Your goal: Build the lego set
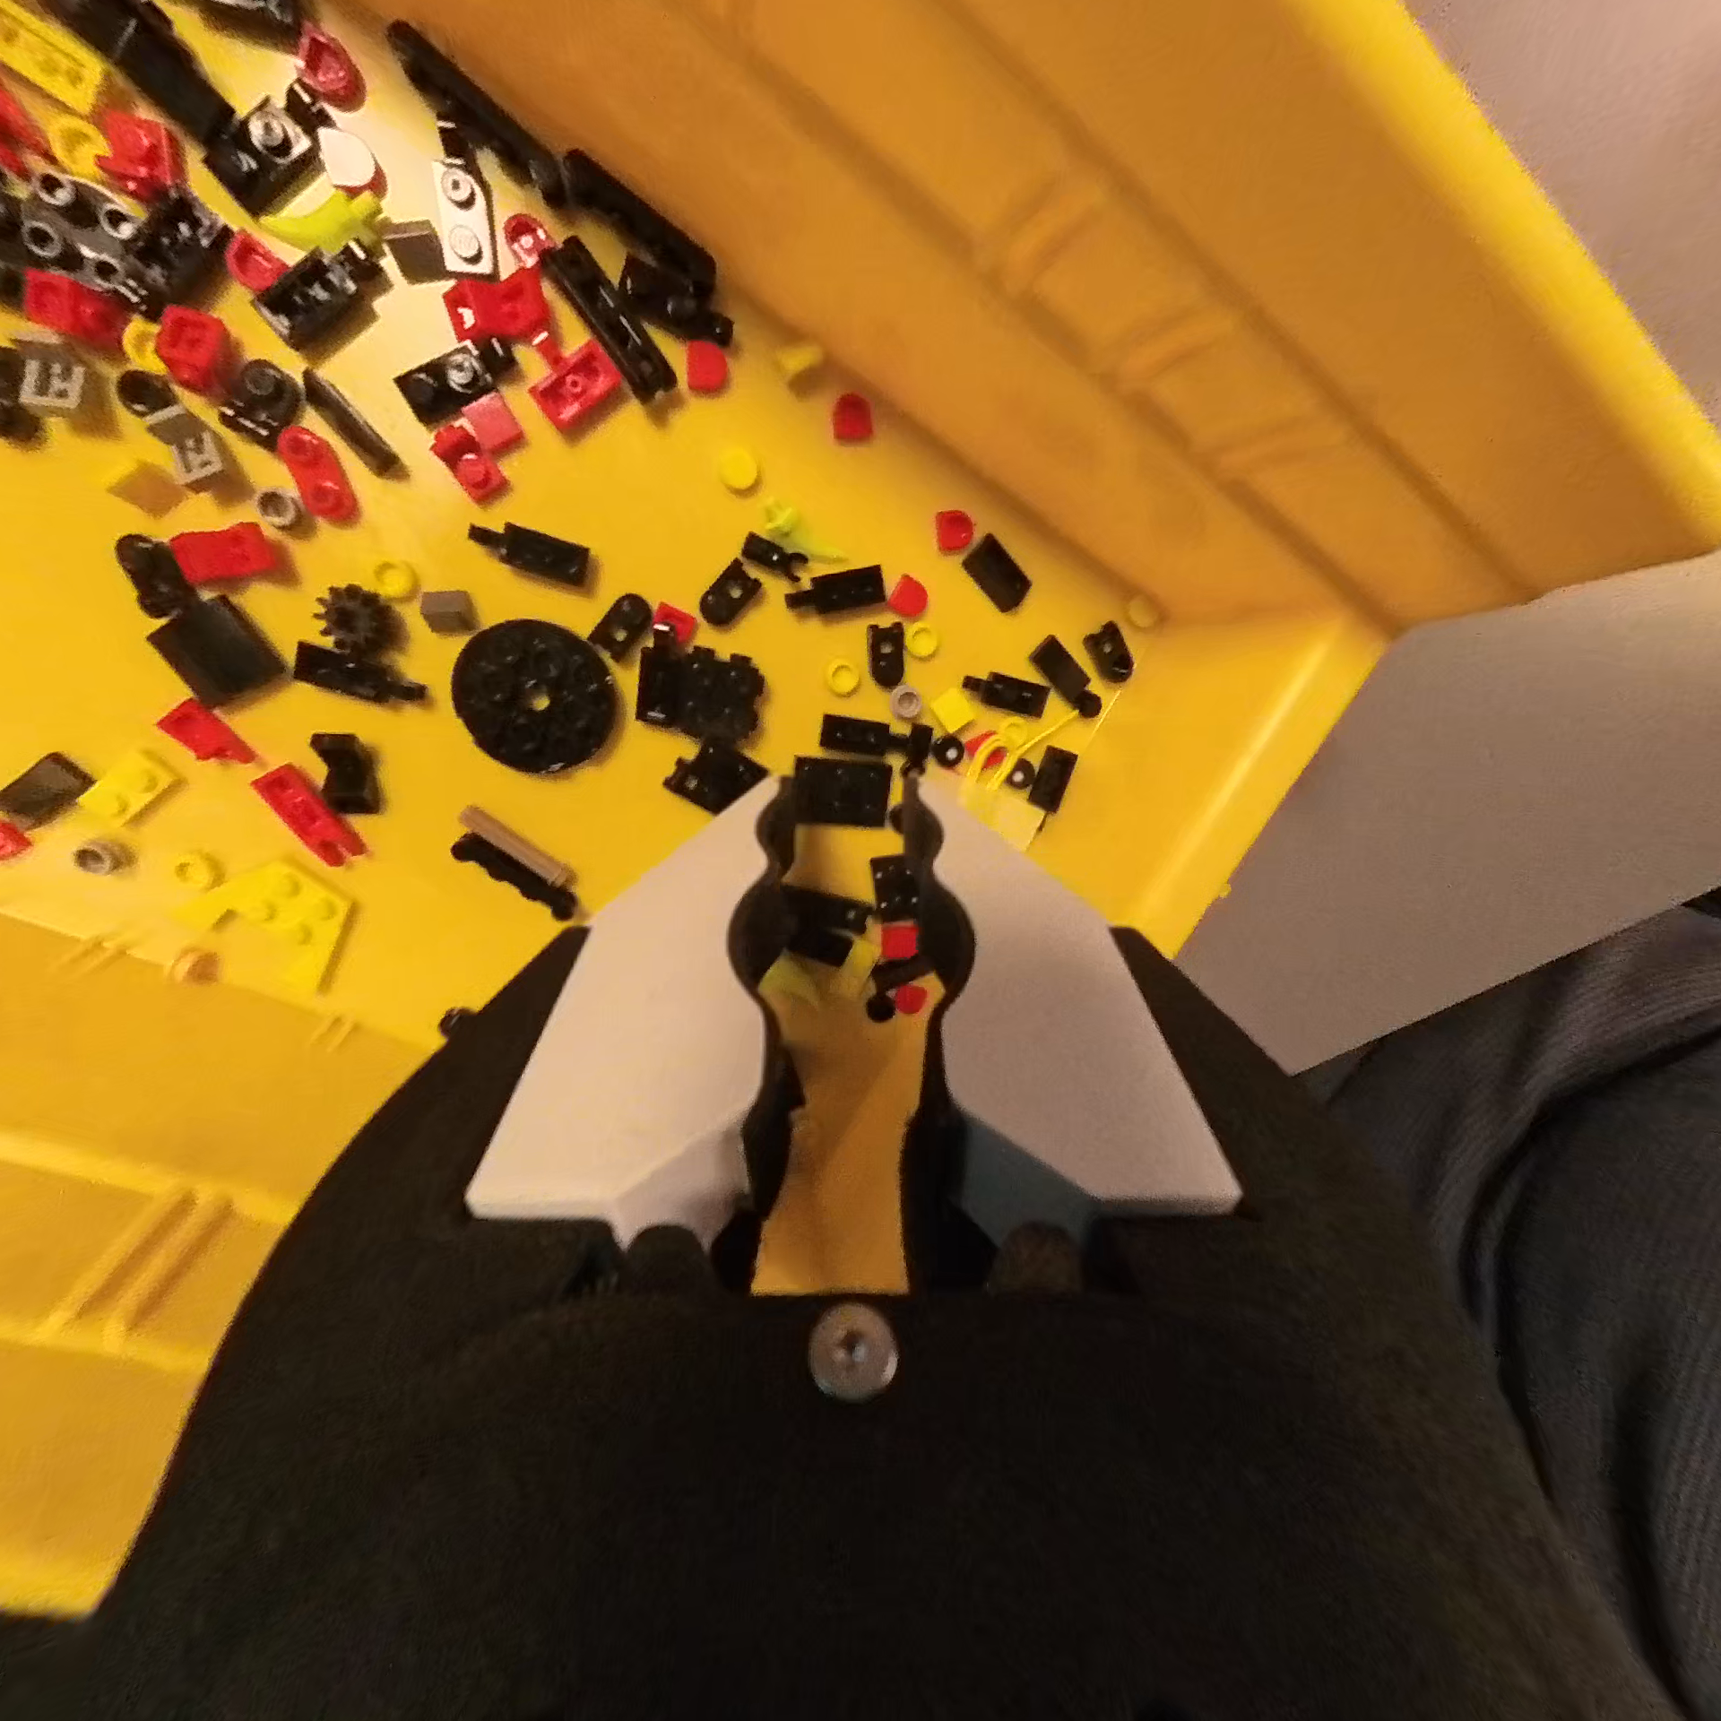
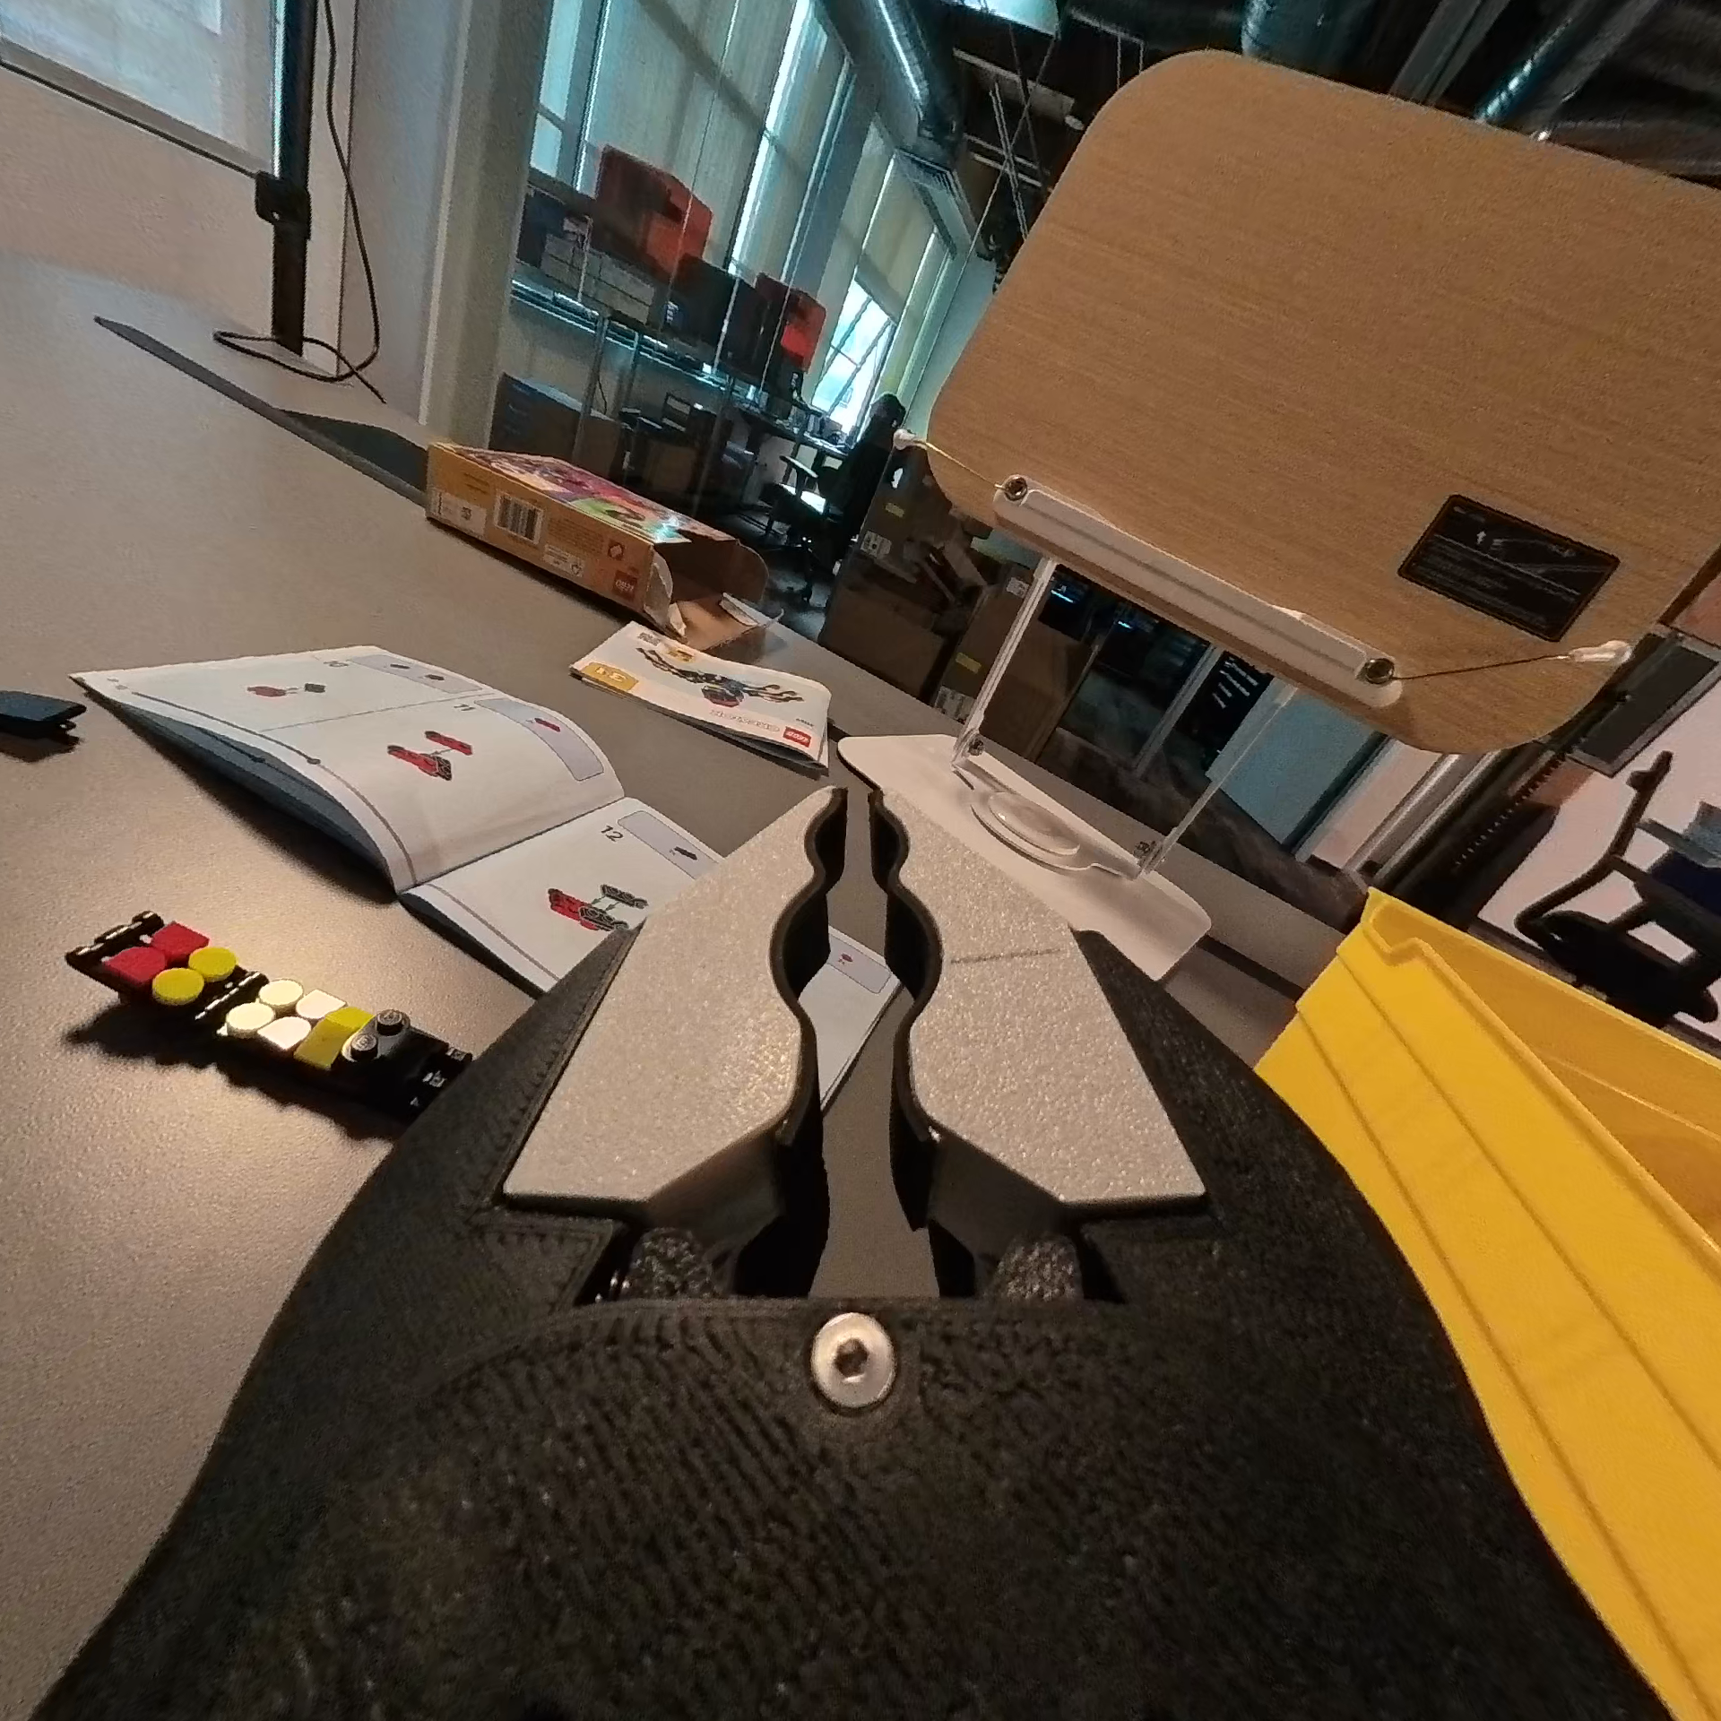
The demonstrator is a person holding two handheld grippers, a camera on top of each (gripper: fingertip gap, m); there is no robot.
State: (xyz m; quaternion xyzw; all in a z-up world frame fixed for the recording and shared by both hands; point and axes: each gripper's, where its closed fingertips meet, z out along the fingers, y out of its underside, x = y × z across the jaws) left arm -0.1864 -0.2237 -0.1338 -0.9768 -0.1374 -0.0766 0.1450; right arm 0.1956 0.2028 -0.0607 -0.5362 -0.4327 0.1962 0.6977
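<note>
In the left wrist view my left gripper (image 1: 847,792) hangs open over the yellow bin (image 1: 1024,279), whose floor is strewn with loose black, red and yellow lego pieces. A small black square plate (image 1: 838,793) lies on the bin floor between my fingertips; nothing is gripped. A black round plate (image 1: 535,694) lies to the left. In the right wrist view my right gripper (image 2: 857,801) is shut and empty, low over the table. The partly built model (image 2: 270,1006), a black strip with red, yellow and white tiles, lies on the table to its left.
An open instruction booklet (image 2: 372,754) lies ahead of the right gripper, with a second booklet (image 2: 708,694) and the opened box (image 2: 559,526) behind it. A wooden book stand (image 2: 1304,372) rises ahead right. The yellow bin's wall (image 2: 1490,1164) is close on the right. Dark clothing (image 1: 1537,1211) shows beside the bin. Tip to tip, the grippers are about 60 centimeters apart.
</note>
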